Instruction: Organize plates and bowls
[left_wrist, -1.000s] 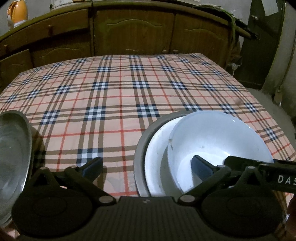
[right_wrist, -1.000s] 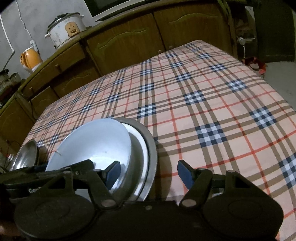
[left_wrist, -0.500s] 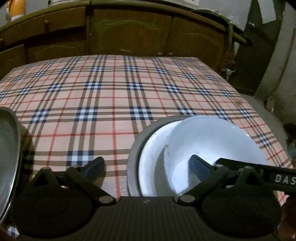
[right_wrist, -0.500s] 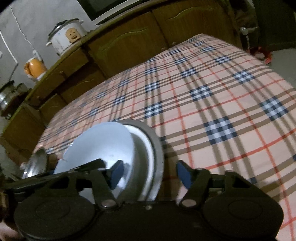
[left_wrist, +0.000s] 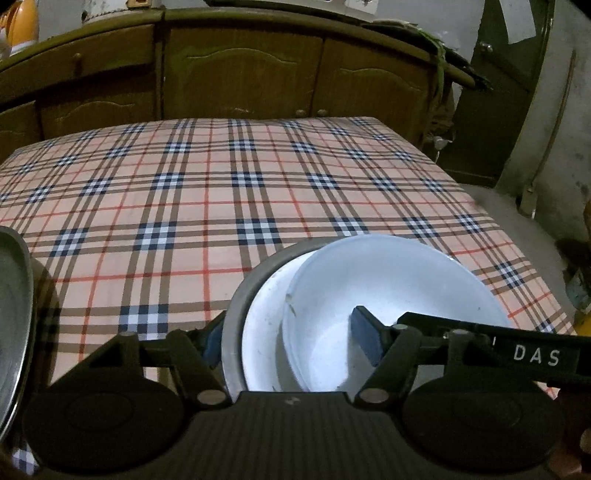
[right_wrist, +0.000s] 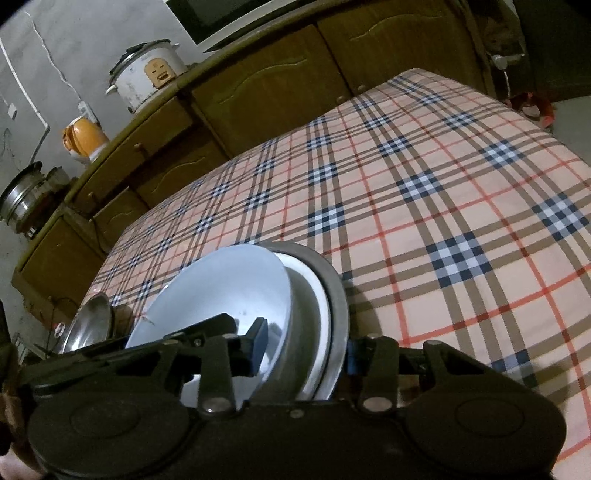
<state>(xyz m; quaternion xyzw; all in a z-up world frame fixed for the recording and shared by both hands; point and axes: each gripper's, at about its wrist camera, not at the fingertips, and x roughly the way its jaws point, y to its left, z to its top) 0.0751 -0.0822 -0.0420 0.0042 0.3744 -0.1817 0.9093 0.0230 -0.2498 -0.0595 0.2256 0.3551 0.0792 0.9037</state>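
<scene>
plaid tablecloth | wooden cabinets behind | rice cooker on top

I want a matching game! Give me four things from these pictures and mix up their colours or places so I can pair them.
Things:
1. bowl
2. tablecloth
3. kettle
4. rice cooker

Colours and places:
A. orange, on the cupboard top
B. white, inside the grey-rimmed dish
C. checked in pink, brown, red and blue
D. white with a lid, on the cupboard top

Pairs: 1-B, 2-C, 3-A, 4-D
</scene>
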